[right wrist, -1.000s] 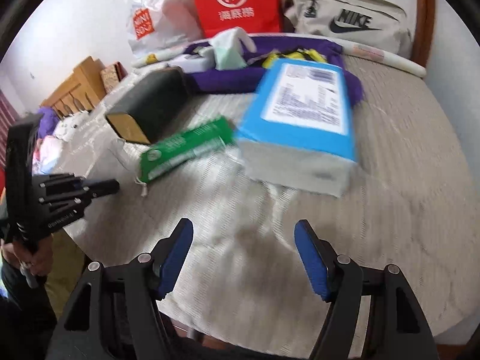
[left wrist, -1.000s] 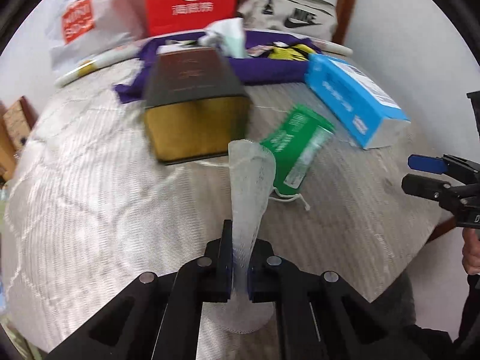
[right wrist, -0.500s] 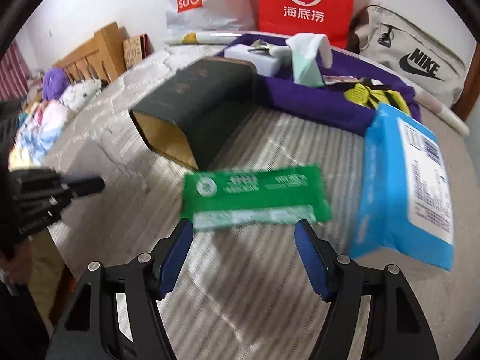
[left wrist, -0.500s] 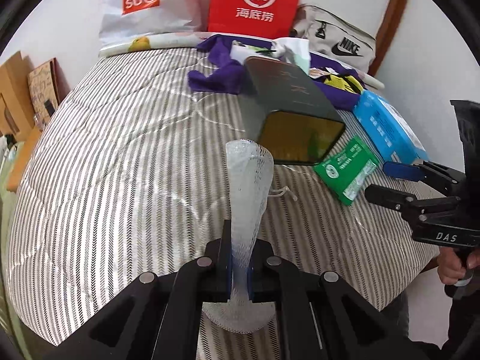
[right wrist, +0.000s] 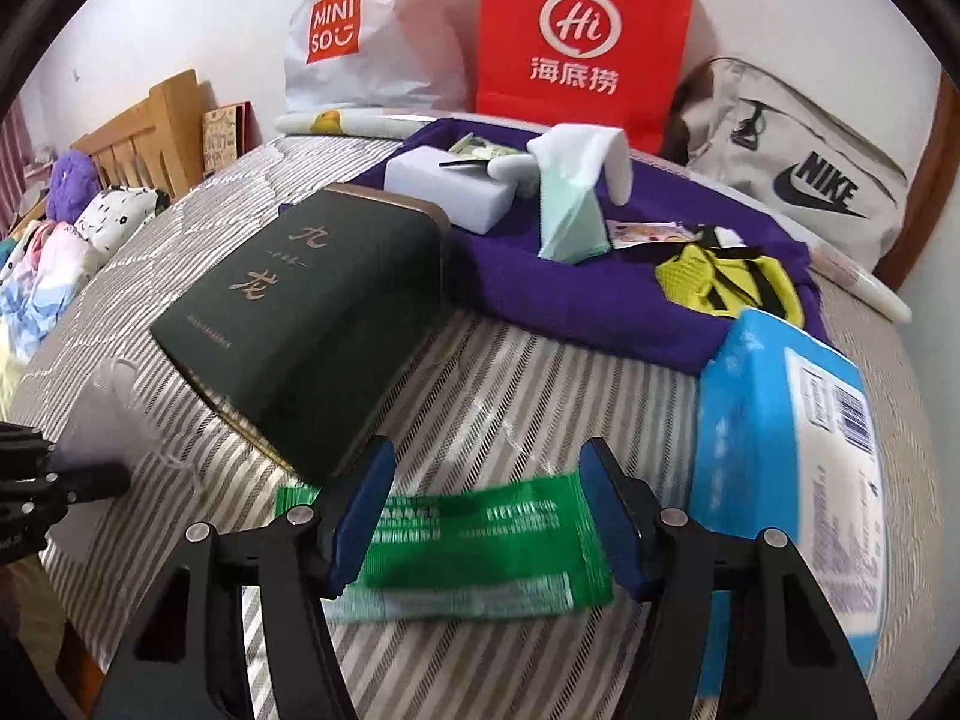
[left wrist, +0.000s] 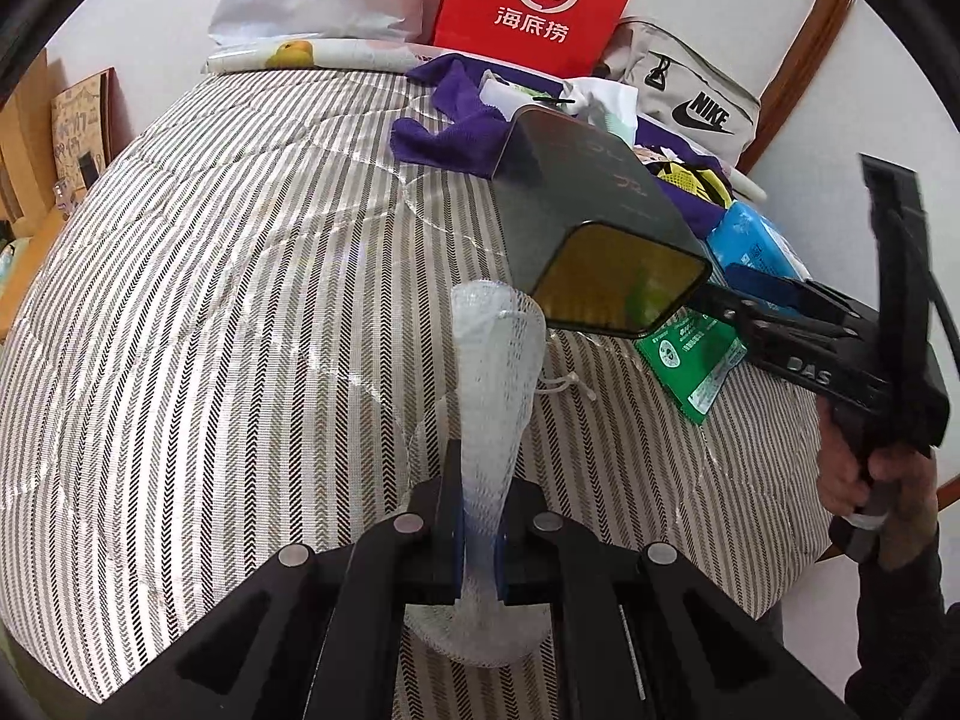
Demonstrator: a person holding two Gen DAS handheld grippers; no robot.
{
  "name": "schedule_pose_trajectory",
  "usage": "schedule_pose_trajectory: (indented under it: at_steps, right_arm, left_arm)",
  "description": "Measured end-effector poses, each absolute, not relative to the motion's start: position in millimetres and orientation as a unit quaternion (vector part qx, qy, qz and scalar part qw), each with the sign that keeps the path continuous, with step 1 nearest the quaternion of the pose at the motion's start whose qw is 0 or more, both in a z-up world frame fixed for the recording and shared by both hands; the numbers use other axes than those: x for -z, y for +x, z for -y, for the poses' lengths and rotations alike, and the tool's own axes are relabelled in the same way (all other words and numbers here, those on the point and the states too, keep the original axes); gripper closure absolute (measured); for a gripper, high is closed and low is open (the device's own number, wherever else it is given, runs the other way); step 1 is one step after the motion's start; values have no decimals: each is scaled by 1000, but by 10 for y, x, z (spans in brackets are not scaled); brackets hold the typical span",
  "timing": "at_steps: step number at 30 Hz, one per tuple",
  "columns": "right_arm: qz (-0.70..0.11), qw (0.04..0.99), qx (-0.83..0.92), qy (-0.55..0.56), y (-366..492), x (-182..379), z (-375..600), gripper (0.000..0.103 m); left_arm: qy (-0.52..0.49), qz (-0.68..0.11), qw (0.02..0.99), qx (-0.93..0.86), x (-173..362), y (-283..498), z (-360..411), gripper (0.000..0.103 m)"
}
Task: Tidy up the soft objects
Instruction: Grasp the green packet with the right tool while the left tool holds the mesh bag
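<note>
Left wrist view: left gripper (left wrist: pixel 478 531) pinches white mesh pouch (left wrist: pixel 495 360); right gripper (right wrist: pixel 483 516) closing astride green packet (right wrist: pixel 480 546).

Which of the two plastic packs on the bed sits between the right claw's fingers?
The green pack; the right claw straddles it while closing. The blue pack lies off to its right.

home bedroom, striped quilted bed (left wrist: pixel 240 300), wooden headboard (right wrist: pixel 144 132)

A white mesh pouch (left wrist: pixel 495 396) is standing upright, pinched at its lower end, its drawstring trailing onto the striped bedcover. A flat green tissue pack (right wrist: pixel 480 546) is lying beside the dark green tin's open end.
</note>
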State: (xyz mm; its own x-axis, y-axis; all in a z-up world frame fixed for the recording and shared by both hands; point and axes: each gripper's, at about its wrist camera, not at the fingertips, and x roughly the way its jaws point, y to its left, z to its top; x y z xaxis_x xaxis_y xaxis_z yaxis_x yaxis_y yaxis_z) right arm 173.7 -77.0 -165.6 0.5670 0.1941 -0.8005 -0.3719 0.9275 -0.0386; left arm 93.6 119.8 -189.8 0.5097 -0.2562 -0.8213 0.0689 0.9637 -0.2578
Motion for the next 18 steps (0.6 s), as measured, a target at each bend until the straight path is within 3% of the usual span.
schedule_pose_trajectory:
  at_steps: [2,4,18]
  right_arm:
    - [-453,870,-163,-109,1773,1724,750,41]
    - [-470,859,-172,-113,1789,1785,746,49]
    - [-497,826,-210,-161,1080,1691,907,50]
  left_arm:
    - [-97,-486,863,95,1897,937,-1209,96]
    - [-98,-486,863,95,1895,940,-1212,96]
    - [-90,-489,863,89,1895,898,-1182,96]
